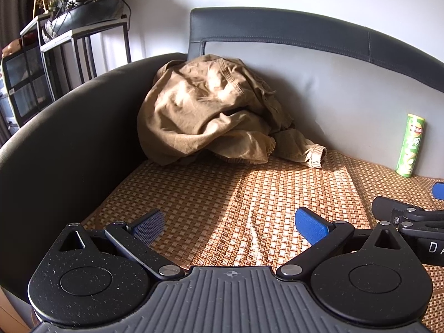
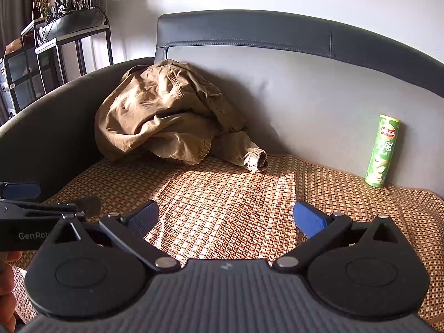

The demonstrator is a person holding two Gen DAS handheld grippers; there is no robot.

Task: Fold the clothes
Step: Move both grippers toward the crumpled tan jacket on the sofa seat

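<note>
Two tools held open over a sofa seat, trousers heaped in the corner

One green crisp tube (image 2: pixel 383 151) stands upright at the right of the seat, against the grey backrest (image 2: pixel 319 97); it appears closed, and what it holds cannot be seen. Its label carries Chinese characters and a small red logo, too small to read surely.

The khaki trousers (image 1: pixel 211 111) lie crumpled in the far left corner of the sofa, leaning on the backrest and the dark armrest (image 1: pixel 63 144), one cuffed leg trailing right onto the woven mat (image 1: pixel 222 199). Sunlight falls across the mat. Behind the armrest stands a metal-framed shelf (image 1: pixel 69 55) with a dark planter of greenery.

The left tool (image 1: pixel 229 226) and right tool (image 2: pixel 226 217) hover side by side over the near mat, each with its blue-padded fingers spread apart and empty. "GenRo" shows on the left tool's side.
</note>
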